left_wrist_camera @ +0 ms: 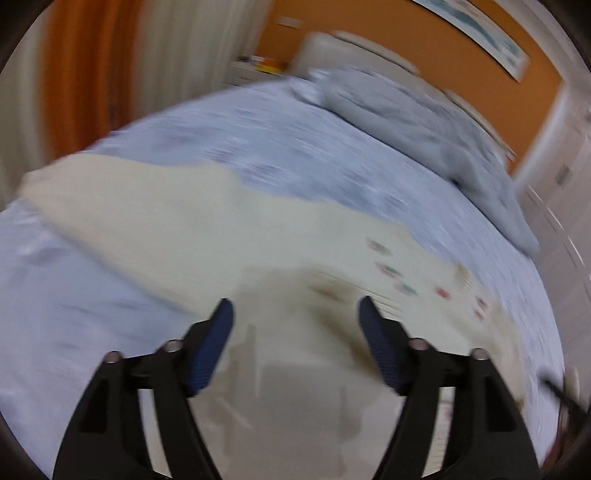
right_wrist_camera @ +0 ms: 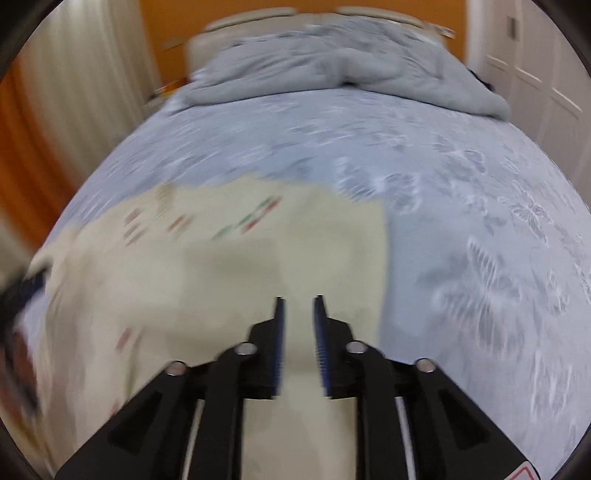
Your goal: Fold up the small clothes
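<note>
A cream garment (left_wrist_camera: 207,221) with small red and green prints lies spread on the pale blue bed sheet (left_wrist_camera: 332,155). It also shows in the right wrist view (right_wrist_camera: 258,258). My left gripper (left_wrist_camera: 295,306) is open wide above the garment's near part, with nothing between its blue pads. My right gripper (right_wrist_camera: 298,301) hovers over the garment near its right edge, its jaws a narrow gap apart and holding nothing. Both views are motion-blurred.
A crumpled grey-blue duvet (right_wrist_camera: 343,62) is heaped at the head of the bed by a cream headboard (right_wrist_camera: 243,22). Orange and white curtains (left_wrist_camera: 92,66) hang on the left, white closet doors (right_wrist_camera: 535,74) on the right. Bare sheet (right_wrist_camera: 480,240) lies right of the garment.
</note>
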Demonstrator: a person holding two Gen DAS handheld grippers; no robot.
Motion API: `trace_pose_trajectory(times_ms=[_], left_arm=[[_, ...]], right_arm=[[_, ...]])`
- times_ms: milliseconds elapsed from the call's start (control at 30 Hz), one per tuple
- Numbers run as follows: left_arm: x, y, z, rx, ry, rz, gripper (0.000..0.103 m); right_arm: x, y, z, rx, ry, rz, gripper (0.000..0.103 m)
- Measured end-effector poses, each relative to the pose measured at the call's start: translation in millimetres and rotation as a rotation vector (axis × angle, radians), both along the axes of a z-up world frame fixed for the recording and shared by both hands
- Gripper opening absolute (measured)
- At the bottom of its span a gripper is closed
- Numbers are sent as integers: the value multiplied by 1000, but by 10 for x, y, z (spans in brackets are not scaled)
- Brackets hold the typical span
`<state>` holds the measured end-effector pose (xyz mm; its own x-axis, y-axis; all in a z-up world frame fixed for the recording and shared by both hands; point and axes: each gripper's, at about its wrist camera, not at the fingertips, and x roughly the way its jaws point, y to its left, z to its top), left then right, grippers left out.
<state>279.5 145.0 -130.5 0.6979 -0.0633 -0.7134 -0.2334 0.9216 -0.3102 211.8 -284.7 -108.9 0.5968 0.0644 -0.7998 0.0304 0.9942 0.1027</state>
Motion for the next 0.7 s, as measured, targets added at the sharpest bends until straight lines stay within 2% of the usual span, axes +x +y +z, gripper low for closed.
trace_pose_trajectory(times_ms=[100, 167, 267, 333, 367, 400, 433, 467, 500, 533, 600, 700], left_arm=[[-4, 745, -59, -5, 58, 180, 80], [28, 1369, -176, -59, 106, 325, 80], [131, 2008, -365, -105, 176, 498, 79], [193, 2302, -480, -171, 198, 571, 75], [216, 2361, -474, -179, 188, 595, 73], [252, 2379, -454, -165, 182, 615, 60], [357, 2369, -442, -135, 196, 600, 24], [423, 2362, -441, -132, 210, 571, 9], [489, 2317, -397, -111, 227, 559, 9], [509, 2212, -245, -66, 189, 558, 9], [559, 1975, 129, -6, 77, 483, 8], [537, 1132, 746, 57, -86, 260, 8]], right_arm=[[-472, 353, -134, 33, 22, 56, 31], [-723, 595, -338, 49, 23, 86, 32], [-761, 837, -578, 3, 46, 116, 32], [-722, 928, -656, 25, 64, 132, 35], [-713, 928, -673, 38, 53, 125, 39], [-686, 907, -682, 66, 46, 120, 43], [-650, 867, -696, 98, 43, 115, 44], [-630, 833, -705, 129, 37, 105, 44], [-614, 808, -711, 150, 32, 101, 44], [-597, 780, -708, 169, 28, 96, 44], [-549, 746, -688, 199, 29, 91, 44], [-500, 707, -623, 207, 13, 76, 45]])
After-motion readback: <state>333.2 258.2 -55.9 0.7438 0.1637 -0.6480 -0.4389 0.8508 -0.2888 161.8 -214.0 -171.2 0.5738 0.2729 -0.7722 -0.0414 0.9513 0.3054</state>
